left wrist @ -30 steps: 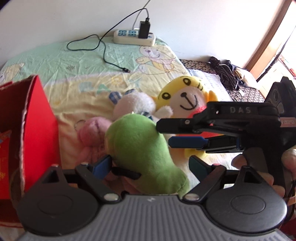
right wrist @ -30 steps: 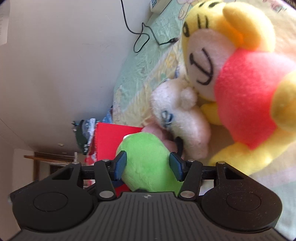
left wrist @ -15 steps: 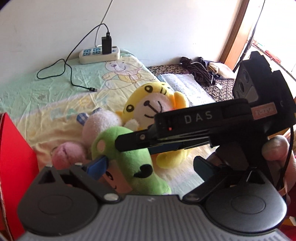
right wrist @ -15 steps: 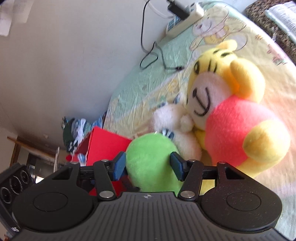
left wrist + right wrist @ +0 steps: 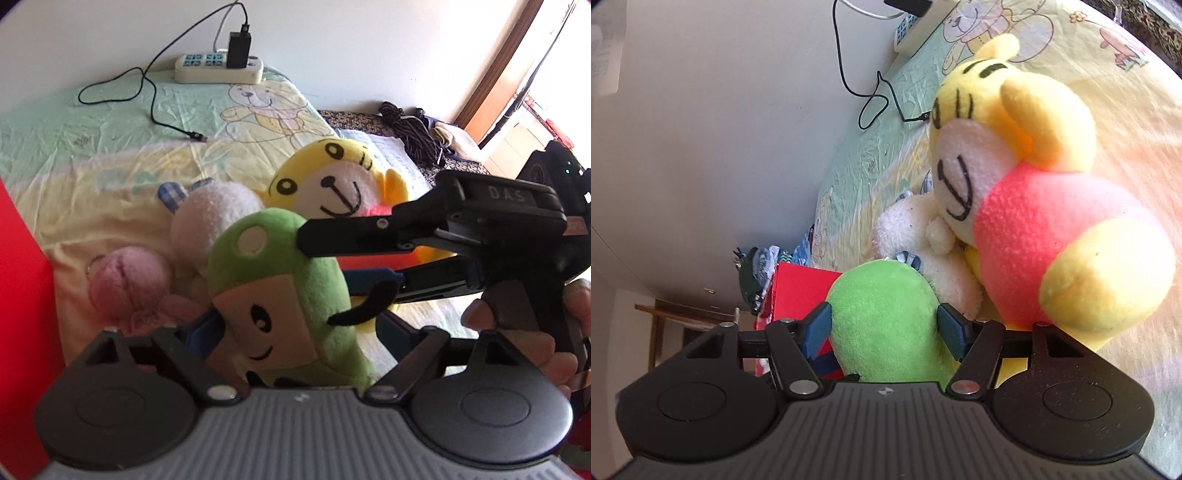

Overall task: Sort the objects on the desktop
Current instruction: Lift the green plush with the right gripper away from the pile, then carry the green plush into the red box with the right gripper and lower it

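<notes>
A green plush toy (image 5: 291, 295) with a tan face stands upright between both grippers. My right gripper (image 5: 884, 330) is shut on the green plush (image 5: 886, 325), its blue pads pressed into both sides. My left gripper (image 5: 295, 332) is spread around the plush's lower body; the blue pads sit beside it and I cannot tell if they touch it. The right gripper's black body (image 5: 461, 236) reaches in from the right in the left wrist view. A yellow bear plush (image 5: 332, 184) with a pink body (image 5: 1052, 236), a white plush (image 5: 214, 218) and a pink plush (image 5: 129, 280) lie on the bed.
A red box (image 5: 18, 295) stands at the left, also in the right wrist view (image 5: 801, 291). A white power strip (image 5: 218, 70) with a black charger and cable lies at the bed's far edge by the wall. Clothes and a dark cord (image 5: 417, 125) lie to the right.
The green plush has been turned so that its face looks at the left wrist camera and stands more upright. The right gripper stayed shut on it and tilted; the left gripper moved closer.
</notes>
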`<state>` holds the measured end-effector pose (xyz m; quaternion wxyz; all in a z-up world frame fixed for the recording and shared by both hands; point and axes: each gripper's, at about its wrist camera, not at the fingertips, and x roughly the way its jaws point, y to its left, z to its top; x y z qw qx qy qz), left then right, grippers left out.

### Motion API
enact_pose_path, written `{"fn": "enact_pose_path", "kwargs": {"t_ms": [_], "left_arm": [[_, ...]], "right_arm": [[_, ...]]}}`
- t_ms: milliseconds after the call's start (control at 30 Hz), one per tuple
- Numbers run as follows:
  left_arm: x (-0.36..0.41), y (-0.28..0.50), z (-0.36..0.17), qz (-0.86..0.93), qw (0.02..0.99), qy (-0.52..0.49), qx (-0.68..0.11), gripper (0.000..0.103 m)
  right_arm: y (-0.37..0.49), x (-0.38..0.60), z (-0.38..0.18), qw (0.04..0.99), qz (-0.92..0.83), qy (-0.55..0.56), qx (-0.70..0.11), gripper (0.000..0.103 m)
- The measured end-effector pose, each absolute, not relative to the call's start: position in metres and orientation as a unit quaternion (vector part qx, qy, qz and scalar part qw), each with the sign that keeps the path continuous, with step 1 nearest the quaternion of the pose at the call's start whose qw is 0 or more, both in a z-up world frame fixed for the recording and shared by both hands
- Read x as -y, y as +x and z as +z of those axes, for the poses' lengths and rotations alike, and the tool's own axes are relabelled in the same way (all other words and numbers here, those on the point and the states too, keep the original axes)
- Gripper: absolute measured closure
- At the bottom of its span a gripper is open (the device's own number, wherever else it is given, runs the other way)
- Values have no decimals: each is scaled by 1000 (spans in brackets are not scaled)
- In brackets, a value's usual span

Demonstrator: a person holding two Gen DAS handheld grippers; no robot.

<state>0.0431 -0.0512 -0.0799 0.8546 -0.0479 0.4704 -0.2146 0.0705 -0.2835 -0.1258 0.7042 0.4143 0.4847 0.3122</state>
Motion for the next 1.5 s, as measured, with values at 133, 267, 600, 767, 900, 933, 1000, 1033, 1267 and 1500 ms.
{"fn": "enact_pose_path", "kwargs": {"t_ms": [133,267,600,767,900,933,1000,1033,1267,1500], "left_arm": [[51,45,-81,-214,853,-46,-473,21],[44,44,-77,-208,854,-55,-473,31],[24,10,-35,-186,884,-70,-422,31],[9,-4,-12,-172,899,-81,-394,31],[0,-15,4,-166,912,-79,-368,31],[-3,-18,8,-165,914,-78,-362,31],[-10,-23,15,-164,919,-79,-350,31],[-15,-24,18,-164,921,-79,-346,31],[-65,-34,40,-160,930,-83,-321,31],[-126,-40,49,-136,938,-84,-308,31]], "right_arm": [[69,284,-126,703,318,412,-485,39],[69,283,-124,702,322,411,-485,39],[54,266,-99,706,346,396,-474,39],[45,251,-80,710,371,390,-453,39],[40,239,-66,711,390,385,-440,39],[39,237,-63,711,394,385,-437,39],[40,232,-56,714,400,382,-429,39],[40,227,-52,717,403,380,-424,39],[32,192,-29,733,412,371,-393,39],[28,135,-17,736,433,356,-378,39]]}}
